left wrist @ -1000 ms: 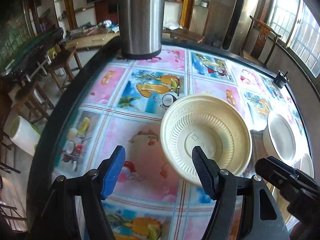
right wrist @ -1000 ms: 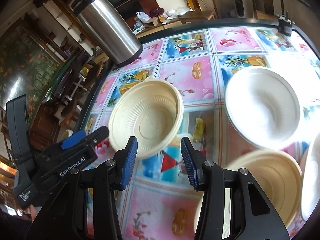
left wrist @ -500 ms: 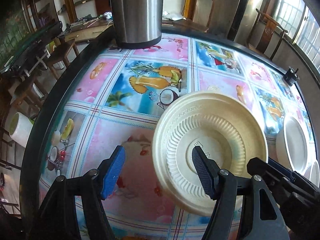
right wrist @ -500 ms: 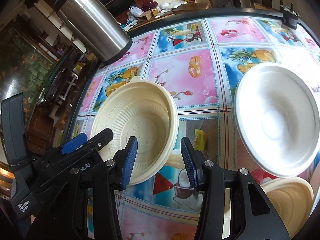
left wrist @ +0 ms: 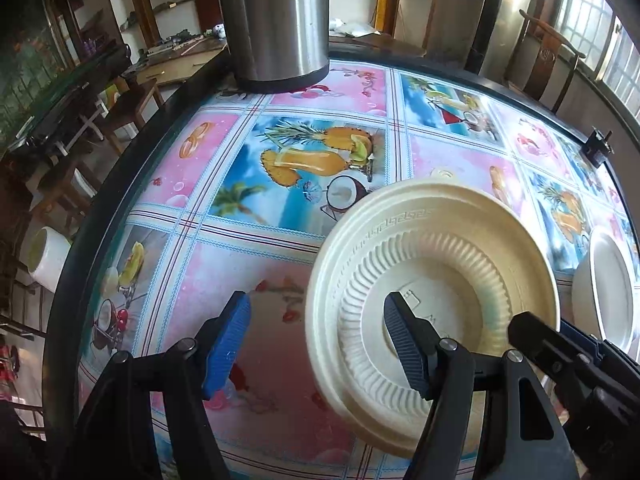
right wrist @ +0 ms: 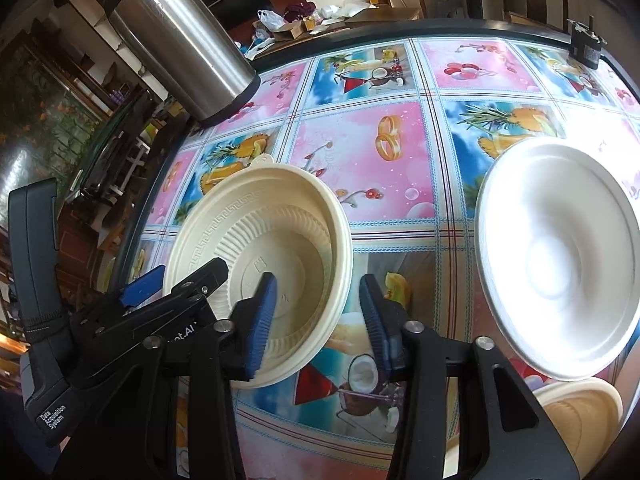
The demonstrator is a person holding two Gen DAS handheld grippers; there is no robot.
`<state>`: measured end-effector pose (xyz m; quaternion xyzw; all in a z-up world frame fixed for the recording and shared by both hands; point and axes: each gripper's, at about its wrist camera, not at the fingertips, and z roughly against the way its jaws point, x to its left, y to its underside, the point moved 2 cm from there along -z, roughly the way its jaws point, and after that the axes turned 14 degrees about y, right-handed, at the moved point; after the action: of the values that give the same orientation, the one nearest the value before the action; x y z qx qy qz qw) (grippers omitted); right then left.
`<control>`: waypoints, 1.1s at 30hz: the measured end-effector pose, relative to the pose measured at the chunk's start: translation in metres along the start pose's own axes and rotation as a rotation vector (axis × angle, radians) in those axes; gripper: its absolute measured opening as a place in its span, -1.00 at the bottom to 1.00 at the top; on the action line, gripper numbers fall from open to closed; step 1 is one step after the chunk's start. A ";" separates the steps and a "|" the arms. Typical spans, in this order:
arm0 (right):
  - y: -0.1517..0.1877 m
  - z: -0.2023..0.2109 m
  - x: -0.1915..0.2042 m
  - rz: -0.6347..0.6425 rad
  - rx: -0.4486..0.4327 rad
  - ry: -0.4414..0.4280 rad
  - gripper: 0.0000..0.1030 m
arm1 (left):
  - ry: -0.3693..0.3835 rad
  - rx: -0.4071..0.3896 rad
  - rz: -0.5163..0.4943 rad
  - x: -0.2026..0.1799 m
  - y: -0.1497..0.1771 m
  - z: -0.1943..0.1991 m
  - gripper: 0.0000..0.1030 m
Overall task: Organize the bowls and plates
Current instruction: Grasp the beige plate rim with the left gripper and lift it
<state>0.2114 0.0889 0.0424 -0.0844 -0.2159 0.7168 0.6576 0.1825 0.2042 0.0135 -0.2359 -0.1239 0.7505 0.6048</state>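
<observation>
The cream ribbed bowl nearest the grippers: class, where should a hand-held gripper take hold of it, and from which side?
Grip the cream ribbed bowl by its thin, flat rim, coming from above on the near side, one finger inside and one outside. It sits upright and is too wide to span.

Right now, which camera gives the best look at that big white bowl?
The right wrist view: the white bowl shows nearly whole there, its rim and hollow inside plain on the table. In the left wrist view only a slice of it shows at the right edge, partly behind the right gripper.
</observation>
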 end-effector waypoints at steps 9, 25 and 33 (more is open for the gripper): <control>0.002 0.001 0.001 0.023 -0.015 -0.010 -0.70 | -0.030 -0.007 -0.046 -0.002 0.004 -0.002 -0.58; 0.033 0.043 0.006 0.048 -0.053 -0.054 -0.70 | -0.026 -0.033 -0.051 -0.002 0.033 0.051 -0.60; 0.067 0.089 0.012 0.070 -0.099 -0.085 -0.70 | -0.022 -0.056 -0.052 -0.002 0.069 0.096 -0.60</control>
<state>0.1131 0.0802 0.0955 -0.0939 -0.2759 0.7306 0.6174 0.0759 0.1953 0.0642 -0.2410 -0.1579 0.7333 0.6159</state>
